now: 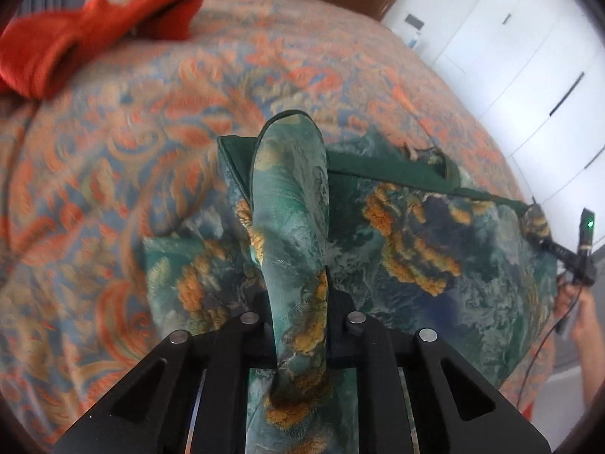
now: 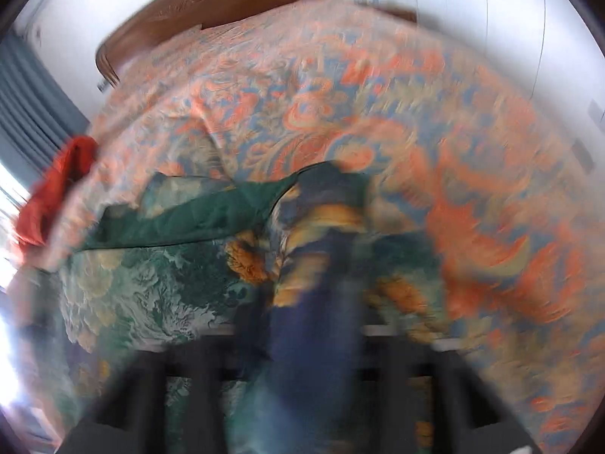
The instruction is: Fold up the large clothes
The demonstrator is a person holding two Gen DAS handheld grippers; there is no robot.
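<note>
A green floral garment (image 1: 435, 246) with orange blooms and a plain dark green lining lies partly folded on the bed. My left gripper (image 1: 298, 302) is shut on a raised fold of it, which stands up between the black fingers. In the right wrist view, which is heavily blurred, the same garment (image 2: 159, 295) spreads to the left, and a strip of it runs up between the fingers of my right gripper (image 2: 314, 302), shut on the cloth. The right gripper (image 1: 578, 257) also shows at the garment's far right corner, held by a hand (image 1: 590, 321).
An orange and blue patterned bedspread (image 1: 113, 151) covers the bed. A red cloth (image 1: 94, 26) lies at the far left, also seen as the red cloth (image 2: 56, 196). A wooden headboard (image 2: 211, 0) is behind, white wardrobe doors (image 1: 510, 56) to the right, blue curtains (image 2: 30, 106) to the left.
</note>
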